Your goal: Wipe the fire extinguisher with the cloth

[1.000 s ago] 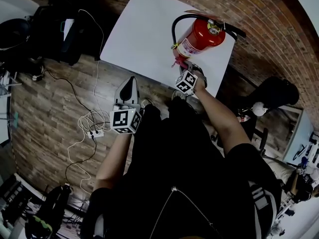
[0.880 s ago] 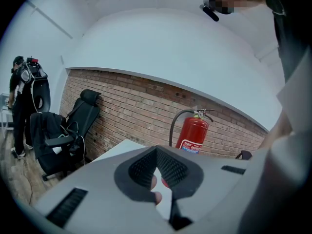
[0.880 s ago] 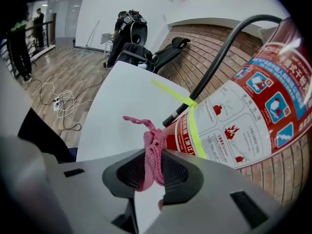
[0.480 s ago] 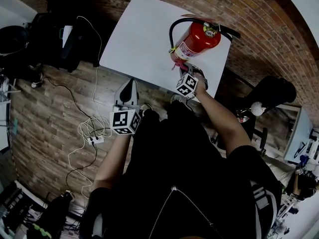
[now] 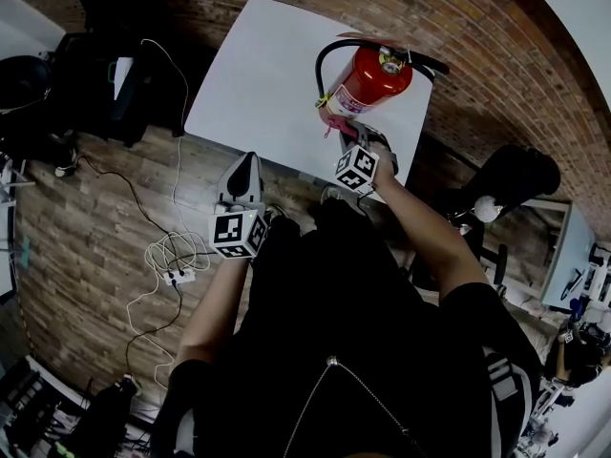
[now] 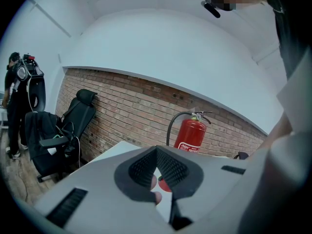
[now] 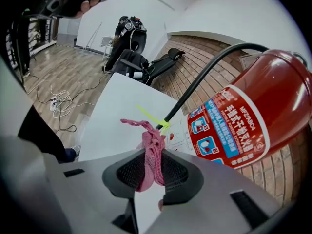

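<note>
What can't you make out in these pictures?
- The gauge on the fire extinguisher: too small to read, head view.
- Its base: behind the left gripper, left gripper view.
- Whether the cloth touches it: too small, partly under the right gripper, head view.

Glossy extinguisher (image 7: 265,101), coarse knitted cloth (image 7: 152,152)

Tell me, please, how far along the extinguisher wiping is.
Done: the pink cloth is pinched in the right gripper. In hand: it is held close beside the fire extinguisher, contact unclear. Left: the wiping itself; the left gripper hangs shut and empty, short of the table.
</note>
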A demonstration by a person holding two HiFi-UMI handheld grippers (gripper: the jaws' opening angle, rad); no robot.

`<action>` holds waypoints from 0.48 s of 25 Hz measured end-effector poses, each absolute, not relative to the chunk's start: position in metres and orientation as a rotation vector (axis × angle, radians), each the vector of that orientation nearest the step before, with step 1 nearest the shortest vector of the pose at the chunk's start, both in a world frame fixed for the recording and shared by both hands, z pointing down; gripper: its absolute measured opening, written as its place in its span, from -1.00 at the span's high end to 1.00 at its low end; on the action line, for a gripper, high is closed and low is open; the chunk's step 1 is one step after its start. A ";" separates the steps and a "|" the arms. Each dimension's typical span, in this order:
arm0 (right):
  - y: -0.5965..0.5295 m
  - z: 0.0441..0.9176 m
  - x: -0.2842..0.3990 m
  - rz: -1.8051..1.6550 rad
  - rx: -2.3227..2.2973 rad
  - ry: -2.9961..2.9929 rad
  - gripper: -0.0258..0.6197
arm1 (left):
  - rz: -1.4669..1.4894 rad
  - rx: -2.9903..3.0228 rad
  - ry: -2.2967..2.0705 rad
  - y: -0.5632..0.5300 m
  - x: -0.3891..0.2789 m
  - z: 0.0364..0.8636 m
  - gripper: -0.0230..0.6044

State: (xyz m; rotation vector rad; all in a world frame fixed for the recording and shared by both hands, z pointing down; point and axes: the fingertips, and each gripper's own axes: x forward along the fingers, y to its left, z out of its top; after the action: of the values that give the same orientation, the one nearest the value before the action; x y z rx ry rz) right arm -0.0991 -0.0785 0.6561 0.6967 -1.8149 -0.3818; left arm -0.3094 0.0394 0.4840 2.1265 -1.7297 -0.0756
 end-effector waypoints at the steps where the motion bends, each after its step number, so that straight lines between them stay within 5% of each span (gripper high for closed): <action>1: -0.079 0.652 -0.099 -0.380 0.702 -1.820 0.63 | -0.079 2.127 -1.730 0.039 -0.309 0.484 0.90; 12: -0.080 0.588 -0.101 -0.390 0.774 -1.876 0.63 | -0.105 2.121 -1.734 0.036 -0.308 0.482 0.90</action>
State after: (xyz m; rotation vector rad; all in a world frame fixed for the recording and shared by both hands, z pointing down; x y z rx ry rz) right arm -0.1008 -0.0797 0.5879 0.7742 -1.8759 -0.3904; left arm -0.3079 0.0357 0.4817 2.1212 -1.7341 -0.1047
